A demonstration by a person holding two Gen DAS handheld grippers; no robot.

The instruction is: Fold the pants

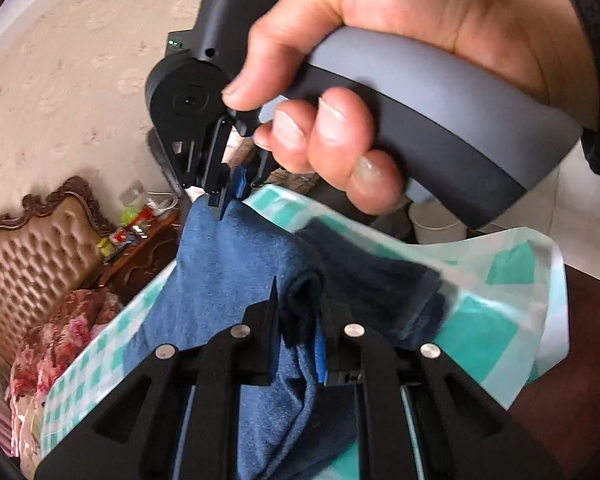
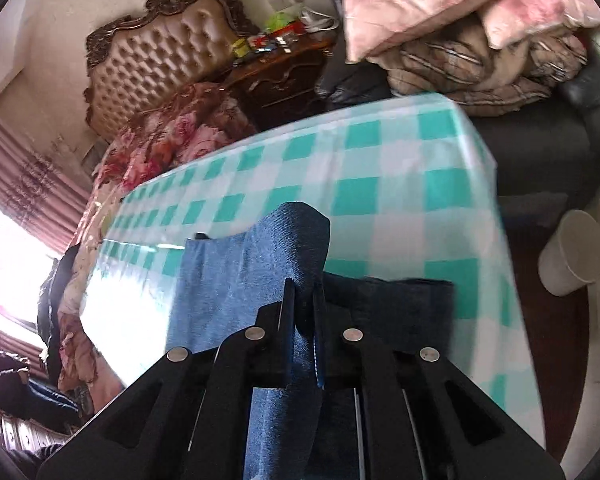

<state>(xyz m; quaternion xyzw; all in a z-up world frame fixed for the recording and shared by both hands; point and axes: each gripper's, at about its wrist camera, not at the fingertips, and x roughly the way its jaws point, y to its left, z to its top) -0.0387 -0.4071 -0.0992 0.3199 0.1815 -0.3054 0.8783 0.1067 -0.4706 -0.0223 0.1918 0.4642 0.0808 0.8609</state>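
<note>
Pants (image 2: 236,280) of blue denim-like cloth were lifted over the table (image 2: 380,168), which wore a teal-and-white checked cover. I found my left gripper (image 1: 296,320) pinched shut on a bunched fold of the cloth, the fabric rising dark between its two black fingers (image 1: 266,332). My right gripper (image 2: 302,304) was likewise clamped on a fold of the same garment, with cloth standing up in a hump just beyond its tips and more hanging down between the finger arms. From the left wrist view I noted the right gripper's far end biting the upper edge of the blue cloth, and a person's hand (image 1: 340,80) wrapped round its grey handle. A darker portion of the pants lay on the checked cover beside the held folds. Beyond the table I recorded a tufted headboard (image 2: 160,64), a floral bedspread (image 2: 172,140), pink pillows (image 2: 440,4) stacked on striped bedding, and a white cup (image 2: 576,252) on the floor near the table's corner.
</note>
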